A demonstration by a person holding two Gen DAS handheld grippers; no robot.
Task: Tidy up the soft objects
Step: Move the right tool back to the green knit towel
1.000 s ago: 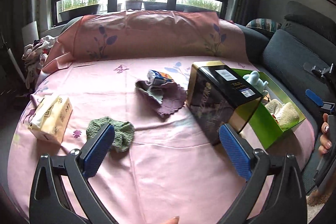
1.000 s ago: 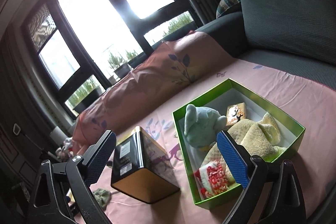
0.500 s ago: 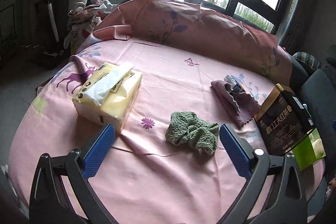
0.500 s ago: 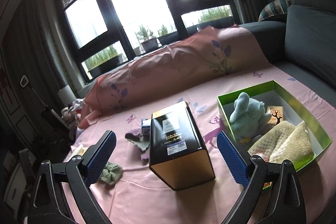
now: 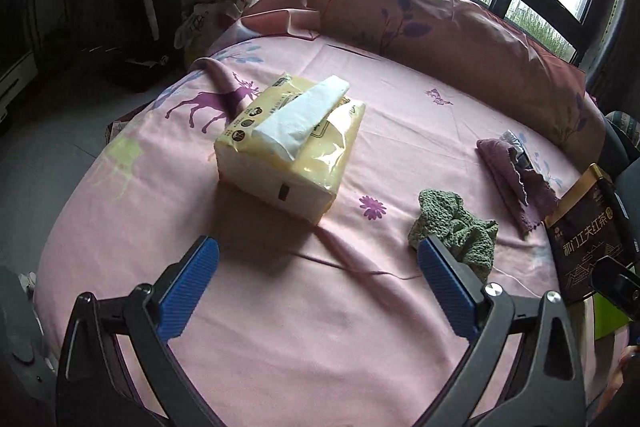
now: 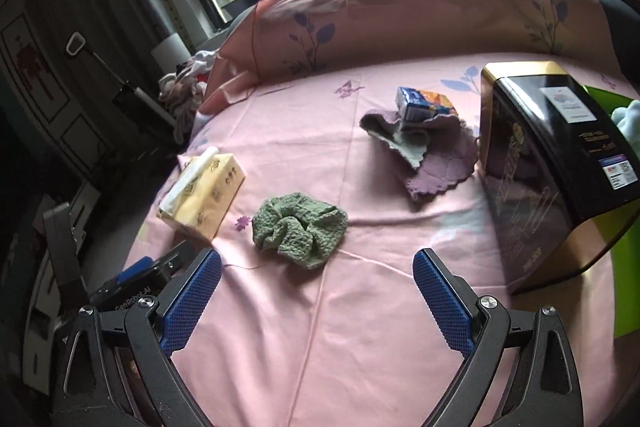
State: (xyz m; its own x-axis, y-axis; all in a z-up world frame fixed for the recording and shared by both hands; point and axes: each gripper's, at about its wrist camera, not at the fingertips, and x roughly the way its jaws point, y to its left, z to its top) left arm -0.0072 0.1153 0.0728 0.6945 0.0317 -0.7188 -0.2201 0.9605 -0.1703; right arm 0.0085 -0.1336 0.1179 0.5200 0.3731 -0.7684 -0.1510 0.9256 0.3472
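Surface: round table under a pink printed cloth [image 5: 304, 307], its rim curving down to dark floor on the left; a raised pink-draped back edge runs below the windows.
Open room: bare cloth fills the near half of the table in both views, between the grippers and the objects.
Left gripper [image 5: 318, 291]: jaws wide apart, holding nothing, hovering over bare cloth near the front rim.
Tissue pack [image 5: 290, 157]: yellow, lying flat left of centre, well in from the left rim; its long axis runs from near-right to far-left, and one white tissue stands out of the top along that axis.
Green cloth [image 6: 300, 229]: crumpled in a rough mound near the table's middle, just right of the tissue pack and apart from it; no clear long axis. In the left wrist view the right finger's tip overlaps its near edge; contact cannot be told.
Purple cloth [image 6: 432, 155]: rumpled and partly folded, farther back and to the right, with a small carton [image 6: 424, 105] resting on its far edge.
Black-and-gold tin [image 6: 548, 163]: lying on its side at the right, close beside the purple cloth.
Green box [image 6: 628, 255]: behind the tin at the right rim, mostly hidden.
Right gripper [image 6: 316, 291]: jaws wide apart, empty, hovering with the green cloth just beyond the fingertips.
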